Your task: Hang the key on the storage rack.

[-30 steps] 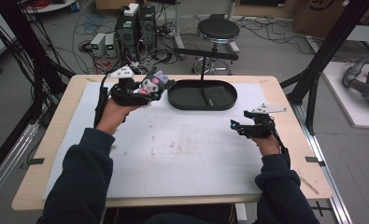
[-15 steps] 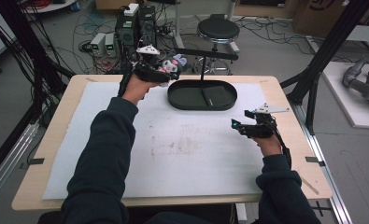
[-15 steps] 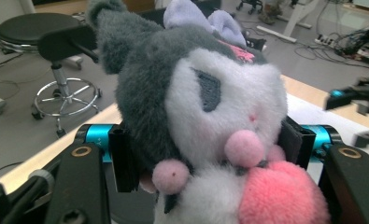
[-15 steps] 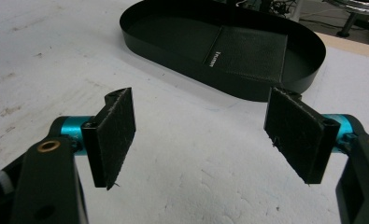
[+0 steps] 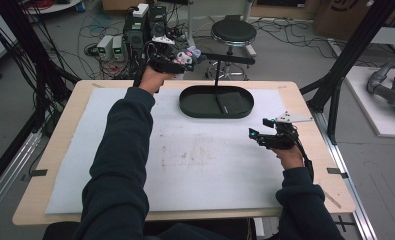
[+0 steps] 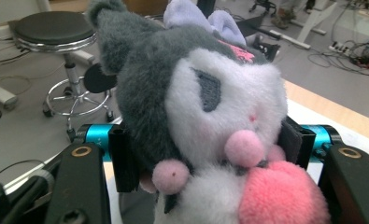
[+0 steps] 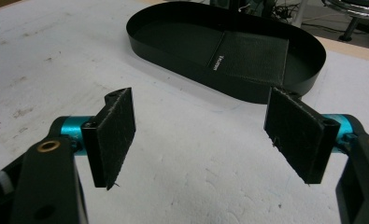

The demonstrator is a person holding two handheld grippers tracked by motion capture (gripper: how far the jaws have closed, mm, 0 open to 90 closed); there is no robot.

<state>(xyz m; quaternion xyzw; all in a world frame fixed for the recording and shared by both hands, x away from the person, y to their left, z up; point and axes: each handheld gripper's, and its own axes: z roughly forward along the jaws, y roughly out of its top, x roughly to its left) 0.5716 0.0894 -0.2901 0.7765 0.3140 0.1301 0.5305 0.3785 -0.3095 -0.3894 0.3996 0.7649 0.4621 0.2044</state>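
Your right gripper [image 5: 257, 135] sat nearest you, low over the white mat [image 5: 195, 165], its jaws spread wide with nothing between them. Just ahead of those open jaws lay the black oval tray [image 7: 182, 65], holding a dark flat pad [image 7: 252, 53] against its floor.

Farther out, your left gripper [image 5: 185, 61] was clamped on the plush toy [image 6: 205, 116], the pads squeezing its soft grey-and-white head from both sides, and the toy was lifted past the table's far edge, beyond the tray's left end. If the tray was the toy's destination, you needed to bring it back toward you over the tray's open left half, lower it until it rested there, and only then ease the pads apart.
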